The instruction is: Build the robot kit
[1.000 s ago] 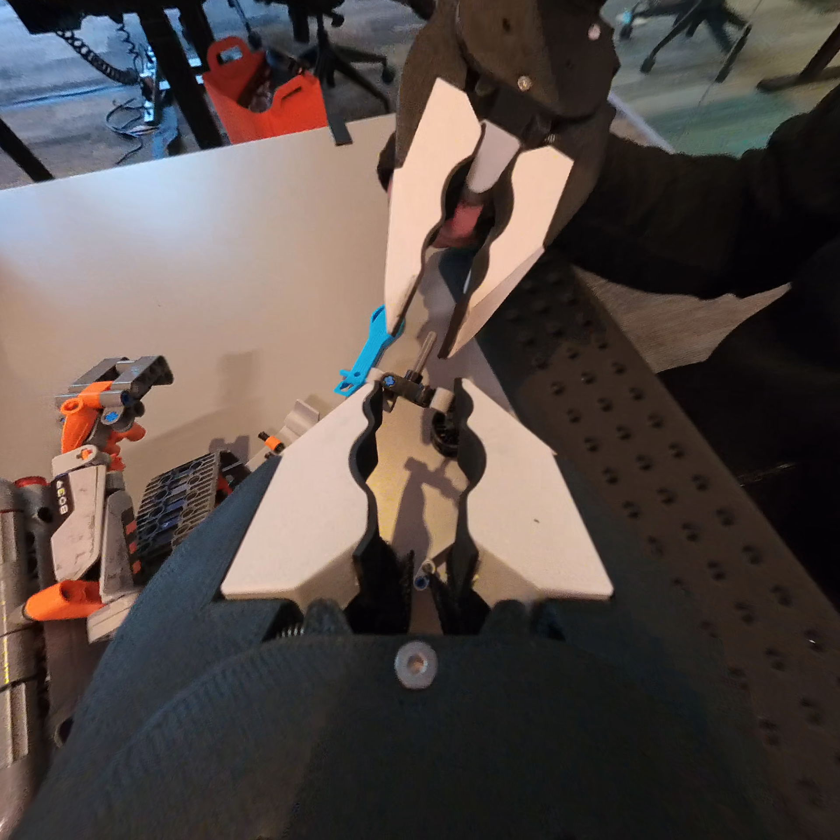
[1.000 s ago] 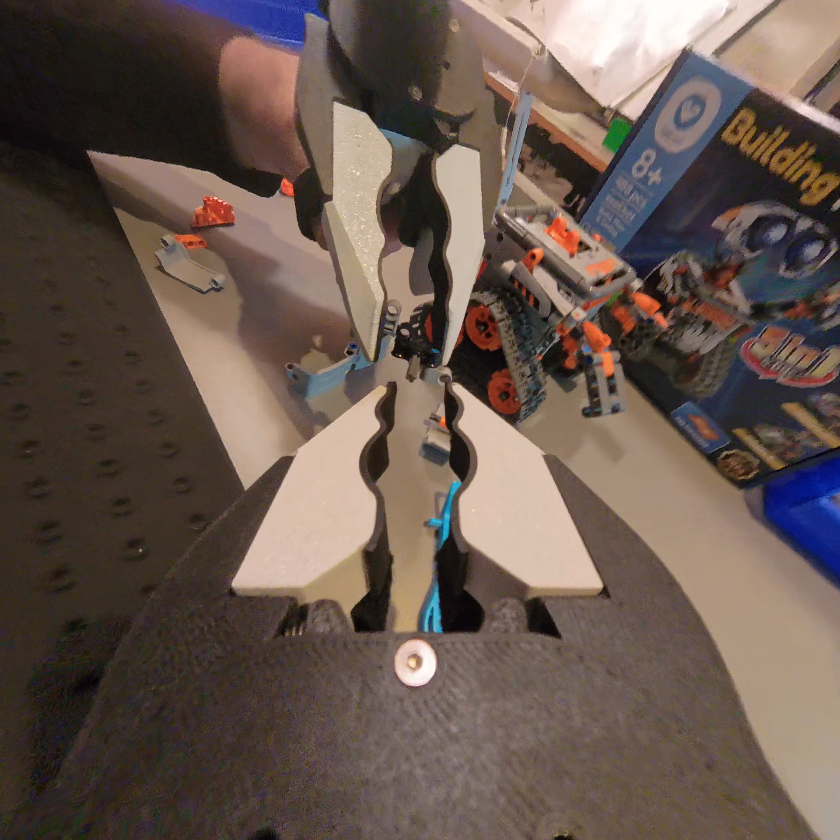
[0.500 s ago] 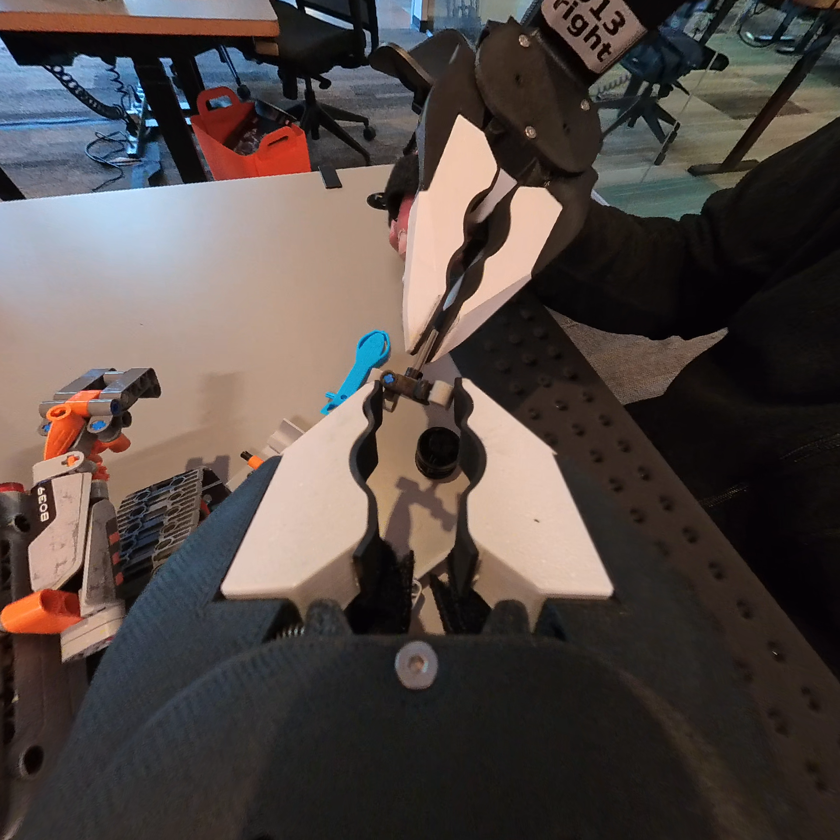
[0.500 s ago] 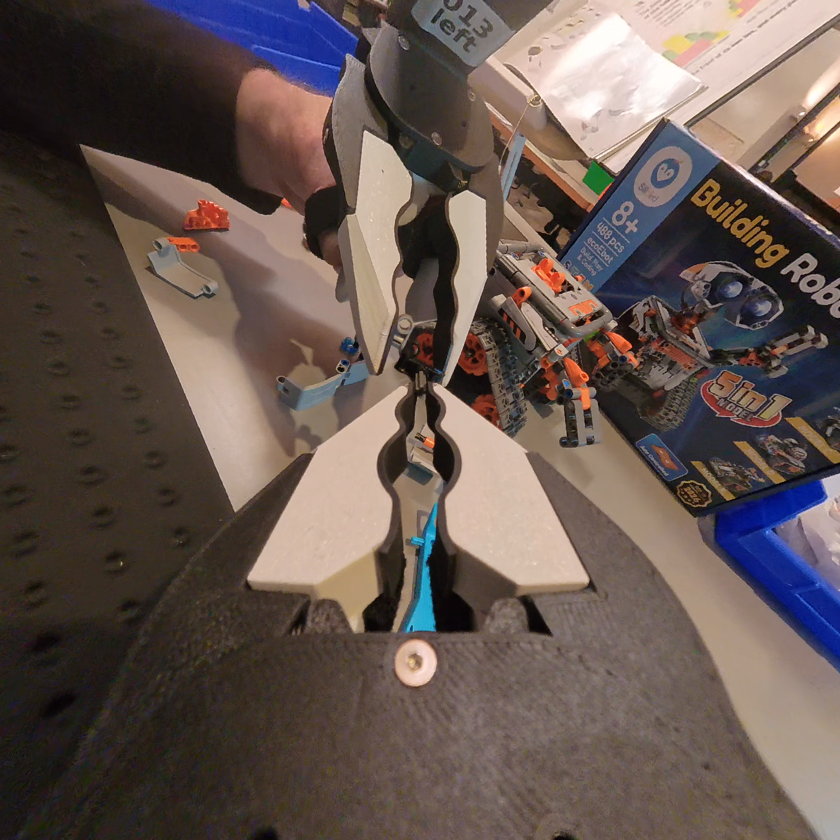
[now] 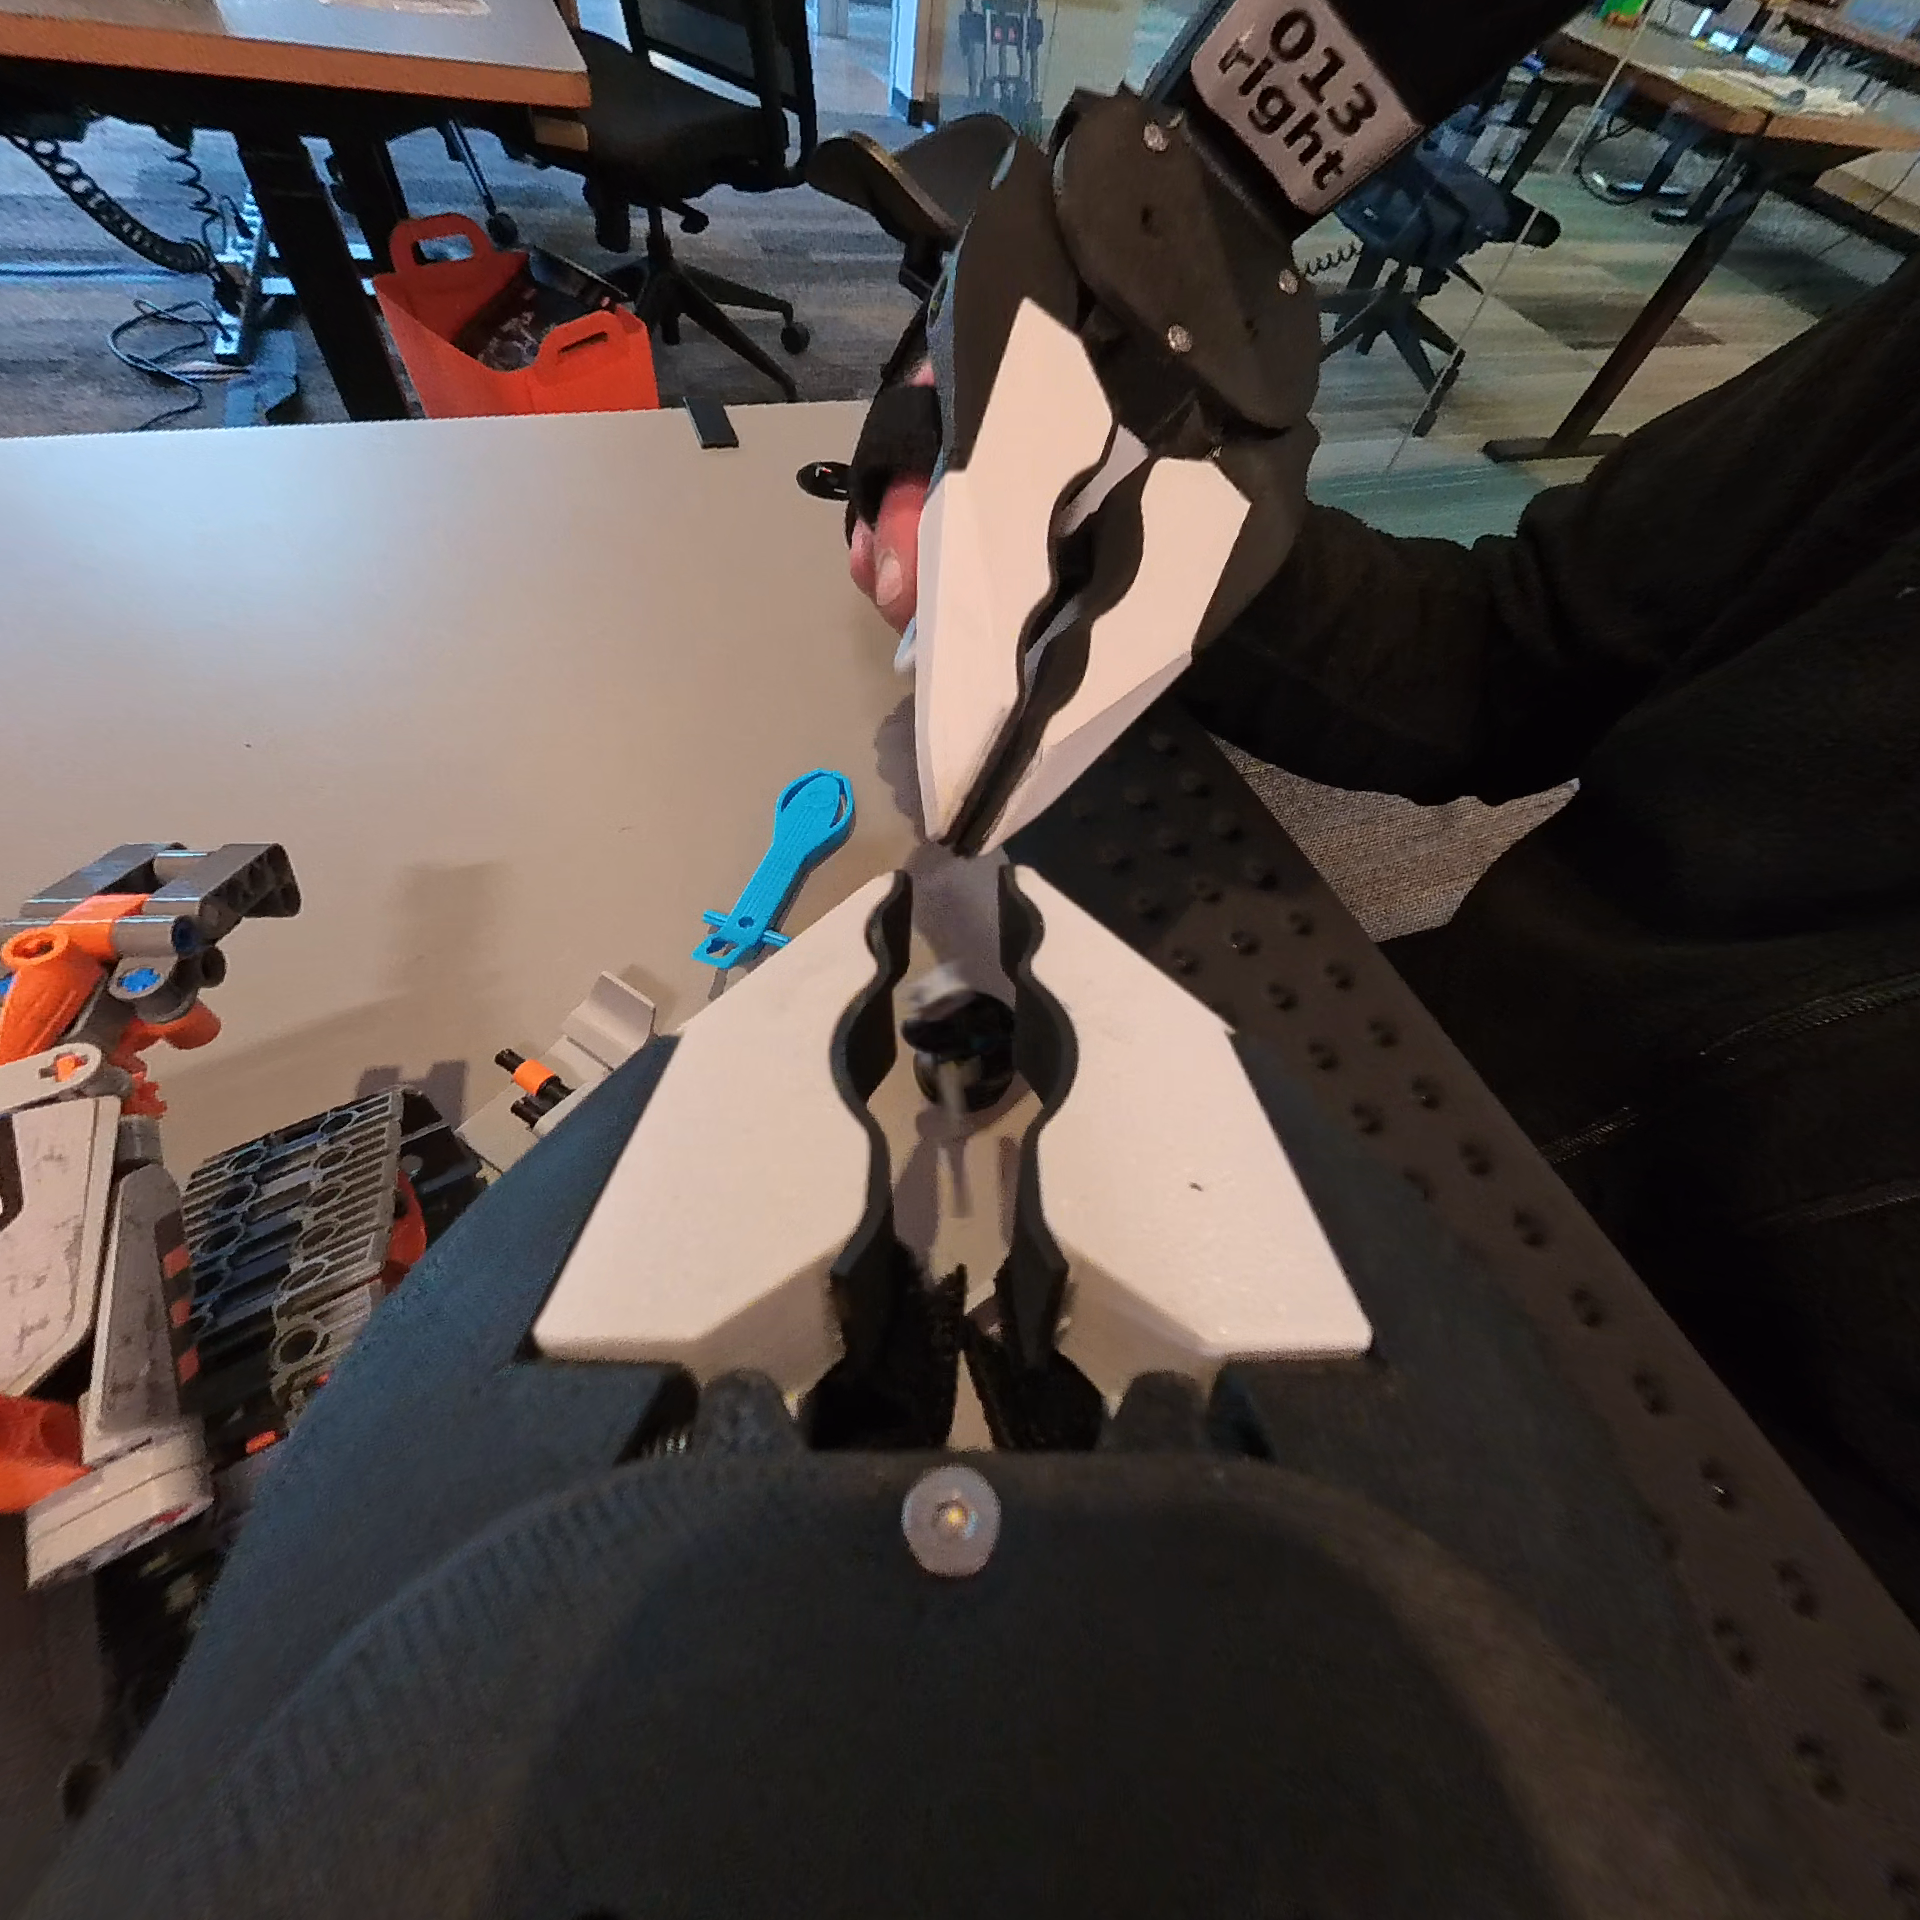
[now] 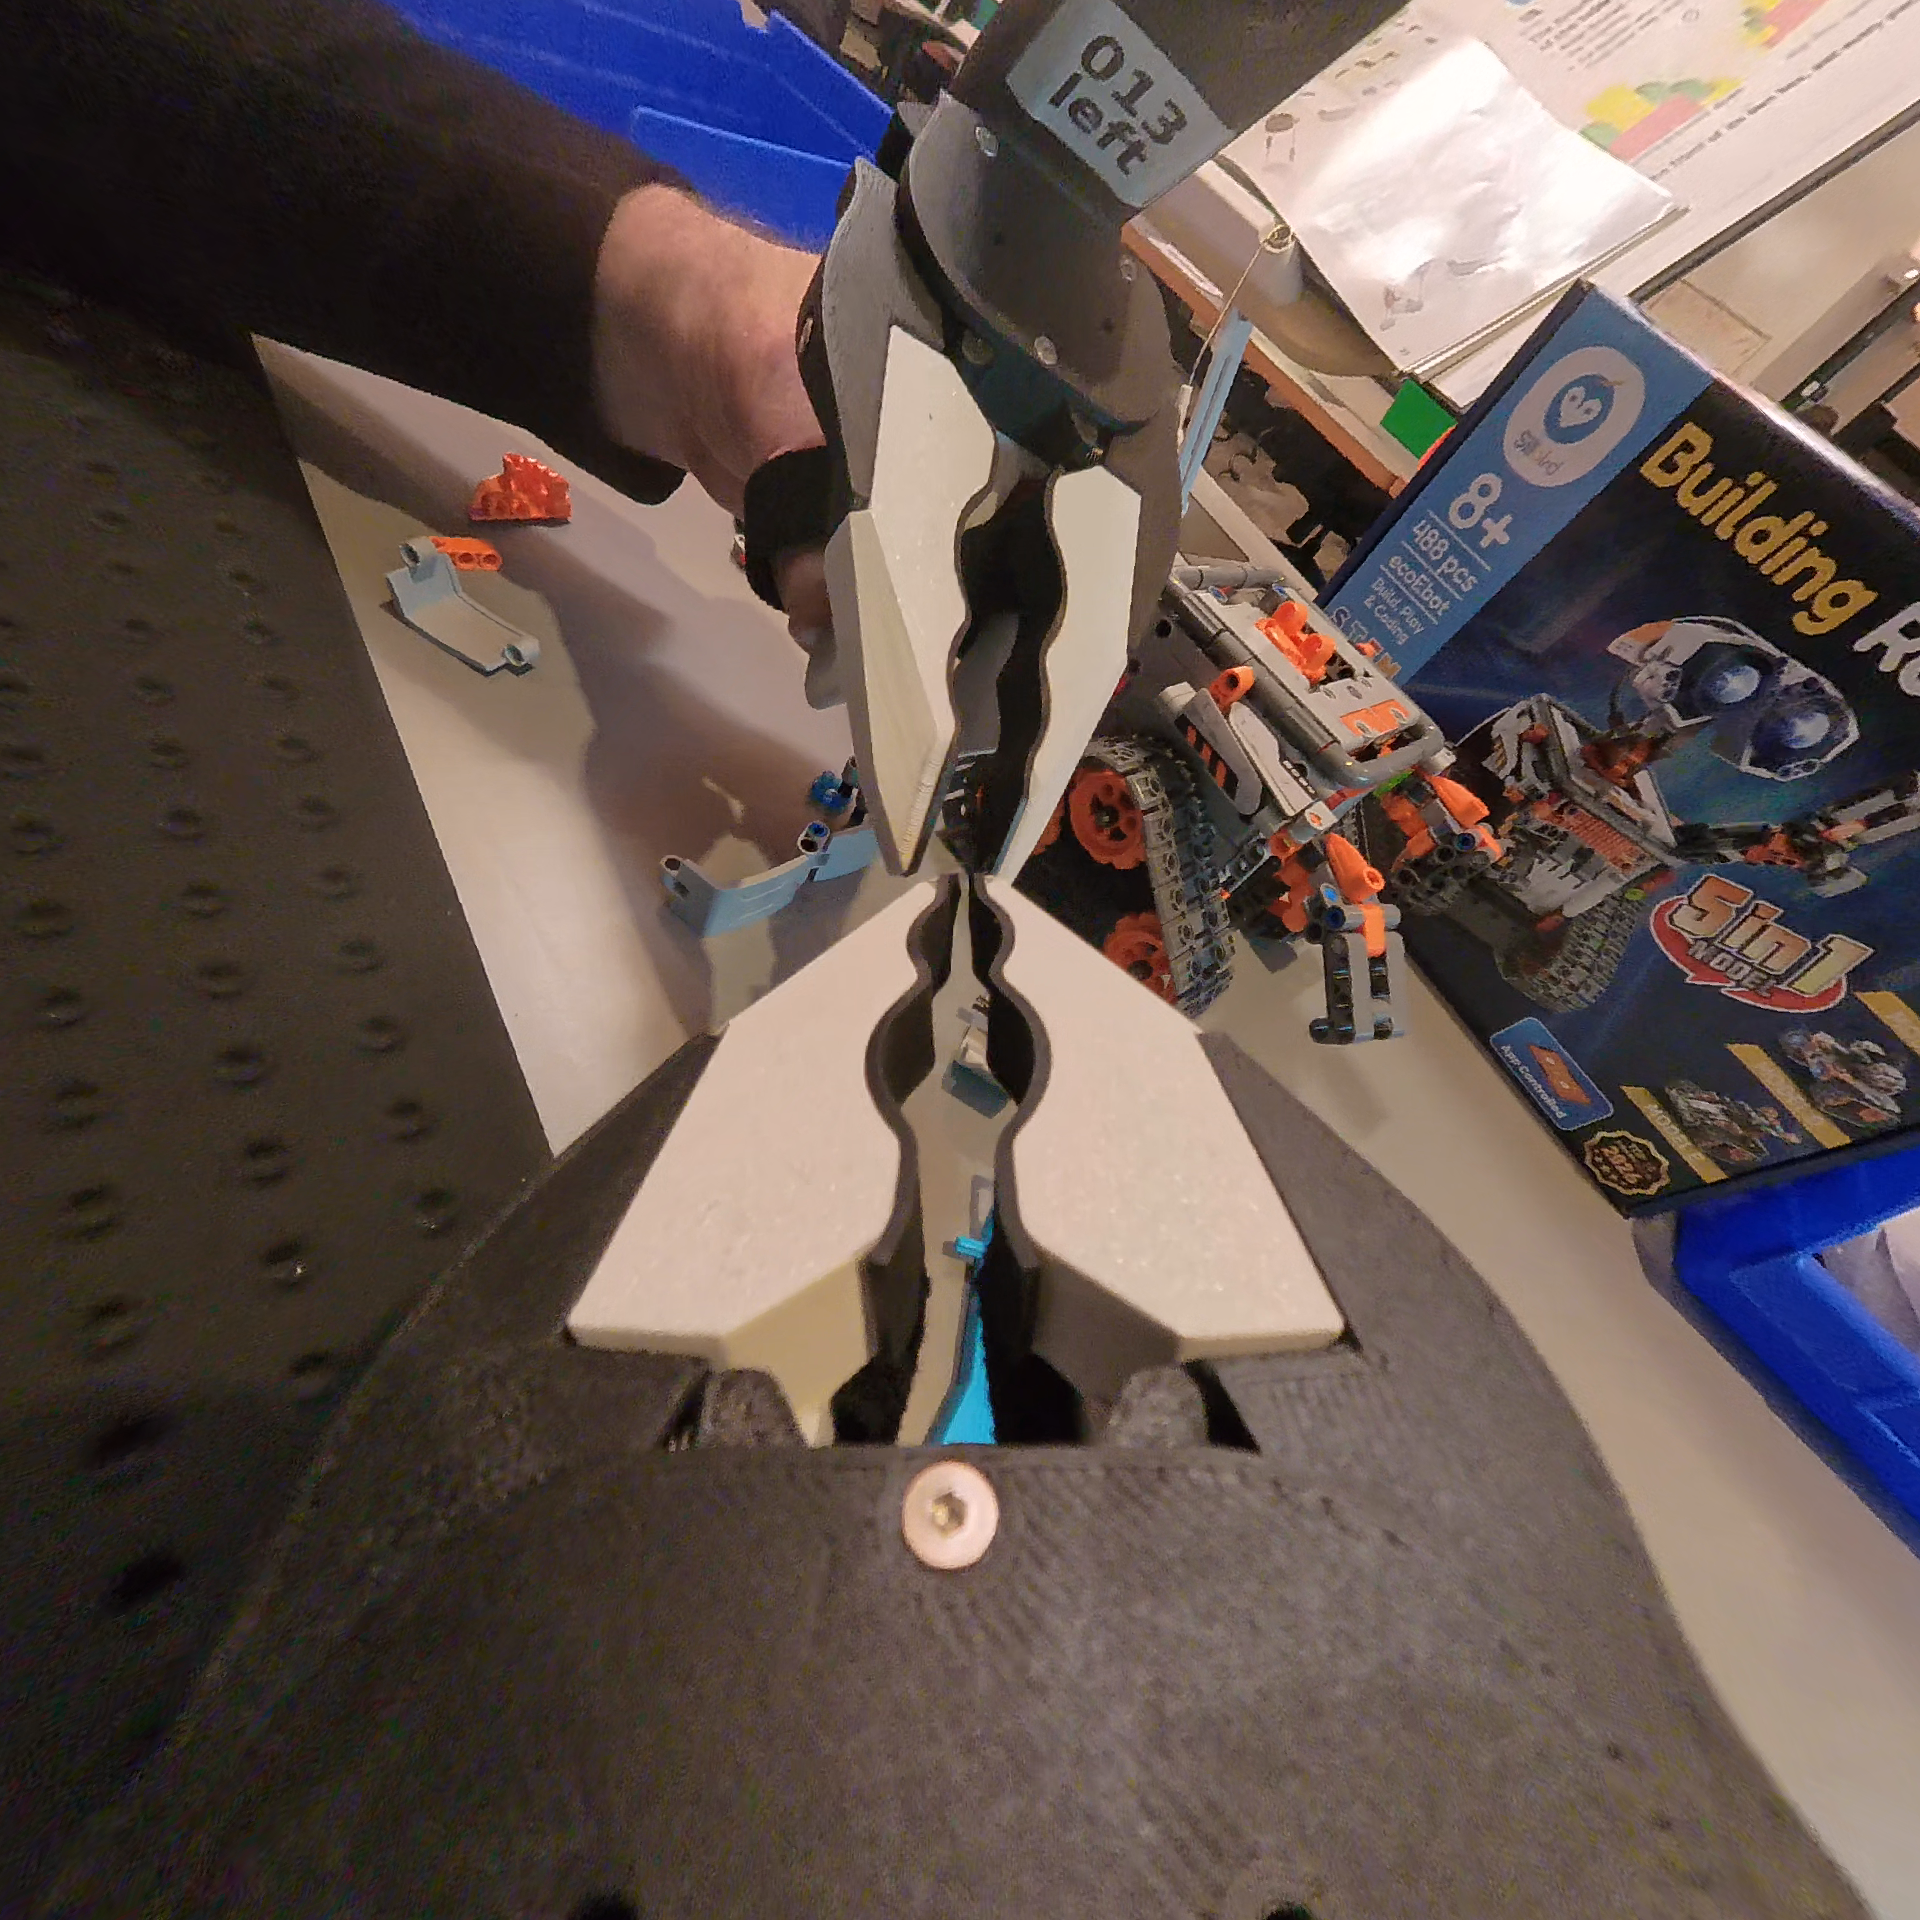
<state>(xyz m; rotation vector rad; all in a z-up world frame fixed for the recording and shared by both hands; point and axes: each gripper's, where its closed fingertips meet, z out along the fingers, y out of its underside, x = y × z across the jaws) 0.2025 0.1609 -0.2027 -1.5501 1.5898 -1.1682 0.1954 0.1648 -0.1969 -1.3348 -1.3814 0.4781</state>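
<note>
- The small black piece (image 5: 951, 1039), blurred and with a grey pin on it, is showing in the gap between the fingers of the left gripper (image 5: 956, 883), above the edge of the table (image 5: 416, 623) beside the black perforated mat (image 5: 1351, 1039). I cannot tell whether it is lying there or in the air.
- The left fingers are standing apart with a moderate gap and are gripping nothing.
- The right gripper (image 6: 968, 899) is pointing tip to tip at the left one. Its fingers are drawn almost together, and whether anything thin is pinched there cannot be told.
- A blue flat tool (image 5: 790, 862) is lying on the table just left of the left fingertips.
- A grey-and-orange tracked robot model (image 6: 1247, 790) is standing behind the left gripper, in front of a blue printed box (image 6: 1662, 727).
- Farther off, a grey curved panel (image 6: 457, 613) and an orange piece (image 6: 517, 490) are lying loose near the mat's edge.
</note>
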